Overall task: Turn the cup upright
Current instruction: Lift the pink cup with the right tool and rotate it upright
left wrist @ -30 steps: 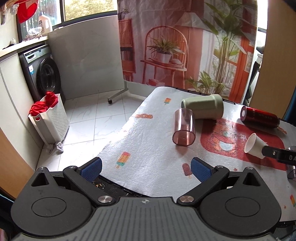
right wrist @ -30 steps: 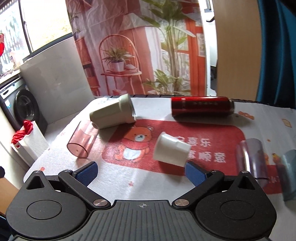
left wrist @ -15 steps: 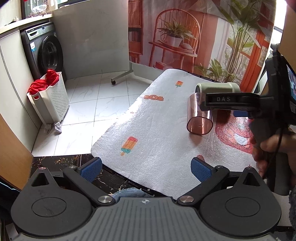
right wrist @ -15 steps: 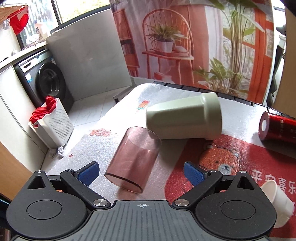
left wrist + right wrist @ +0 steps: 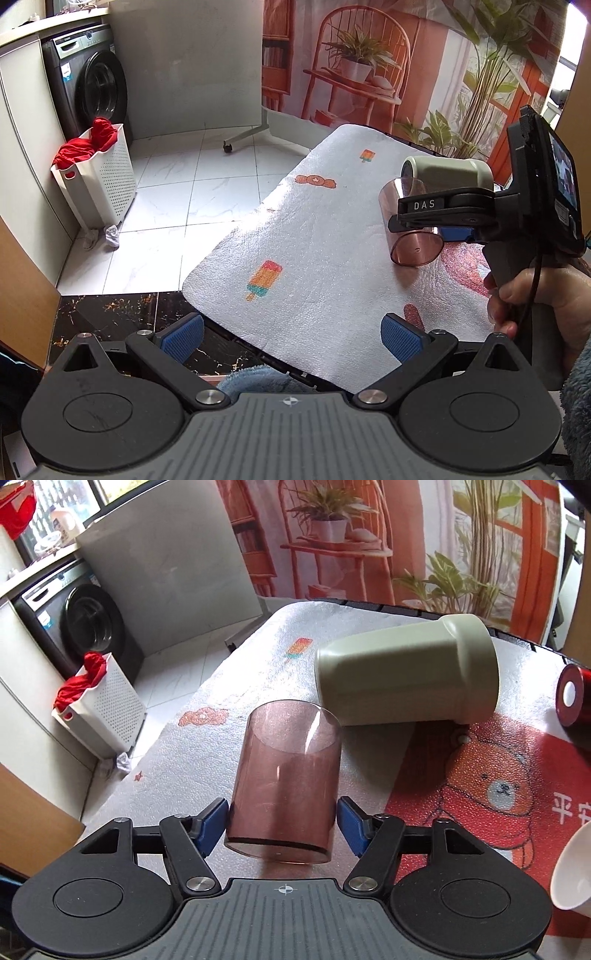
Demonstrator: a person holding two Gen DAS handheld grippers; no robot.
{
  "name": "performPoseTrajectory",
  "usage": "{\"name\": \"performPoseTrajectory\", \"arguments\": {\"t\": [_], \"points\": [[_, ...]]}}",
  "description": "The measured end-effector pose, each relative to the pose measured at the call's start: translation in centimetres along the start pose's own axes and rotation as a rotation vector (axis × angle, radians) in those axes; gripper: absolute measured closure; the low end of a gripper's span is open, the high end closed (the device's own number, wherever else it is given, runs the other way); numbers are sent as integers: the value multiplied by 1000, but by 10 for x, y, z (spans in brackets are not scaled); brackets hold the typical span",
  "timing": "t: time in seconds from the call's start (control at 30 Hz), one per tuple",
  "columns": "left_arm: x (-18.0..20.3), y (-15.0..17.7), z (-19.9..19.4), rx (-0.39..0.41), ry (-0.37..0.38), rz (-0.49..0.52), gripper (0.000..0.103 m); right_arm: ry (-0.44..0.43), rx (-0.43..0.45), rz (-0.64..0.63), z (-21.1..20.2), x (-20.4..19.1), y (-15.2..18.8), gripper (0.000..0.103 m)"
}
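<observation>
Red clothes sit in the white basket (image 5: pixel 99 177) on the floor, far to the left, by the washing machine (image 5: pixel 92 88). Next comes the left gripper (image 5: pixel 291 334), hanging over the near edge of the worktop (image 5: pixel 314 258) with its blue pads wide apart and nothing between them. It is well apart from the cups.

Further right is the pink see-through cup (image 5: pixel 284 786). It lies on its side on the white cloth, with its flat bottom toward the right gripper (image 5: pixel 282 825) and its open mouth pointing away, so its long side runs straight out from the gripper. The right gripper is the nearer one. Its two blue pads sit one on each side of the cup near the bottom, close to the wall or just touching it; a firm squeeze cannot be told for sure.

Just behind the pink cup lies a green cup (image 5: pixel 406 675), also on its side, and the two seem to touch. At the right edge a red can (image 5: pixel 572 701) and a white cup (image 5: pixel 572 871) are cut off, so only parts show.
</observation>
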State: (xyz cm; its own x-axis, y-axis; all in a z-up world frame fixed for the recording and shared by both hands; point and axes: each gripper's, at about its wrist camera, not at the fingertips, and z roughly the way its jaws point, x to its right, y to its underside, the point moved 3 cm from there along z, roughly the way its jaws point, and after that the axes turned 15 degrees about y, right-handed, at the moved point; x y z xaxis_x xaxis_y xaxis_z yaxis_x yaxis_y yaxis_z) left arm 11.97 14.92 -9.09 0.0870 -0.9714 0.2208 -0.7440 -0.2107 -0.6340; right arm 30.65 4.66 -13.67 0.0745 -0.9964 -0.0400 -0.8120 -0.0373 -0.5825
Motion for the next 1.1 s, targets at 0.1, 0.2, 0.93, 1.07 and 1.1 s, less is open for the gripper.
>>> {"name": "performPoseTrajectory", "arguments": {"t": [0.1, 0.2, 0.93, 1.07, 1.1], "points": [[3, 0, -1, 2, 5, 6, 0, -1, -18, -7, -9, 7, 9, 42], [5, 1, -2, 1, 8, 9, 0, -2, -23, -12, -23, 19, 25, 42], [82, 18, 6, -72, 95, 128, 0, 73, 11, 77, -116, 131, 133, 37], [92, 18, 8, -88, 110, 125, 0, 108, 68, 72, -131, 141, 136, 28], [95, 18, 8, -90, 113, 127, 0, 119, 83, 61, -135, 143, 138, 27]]}}
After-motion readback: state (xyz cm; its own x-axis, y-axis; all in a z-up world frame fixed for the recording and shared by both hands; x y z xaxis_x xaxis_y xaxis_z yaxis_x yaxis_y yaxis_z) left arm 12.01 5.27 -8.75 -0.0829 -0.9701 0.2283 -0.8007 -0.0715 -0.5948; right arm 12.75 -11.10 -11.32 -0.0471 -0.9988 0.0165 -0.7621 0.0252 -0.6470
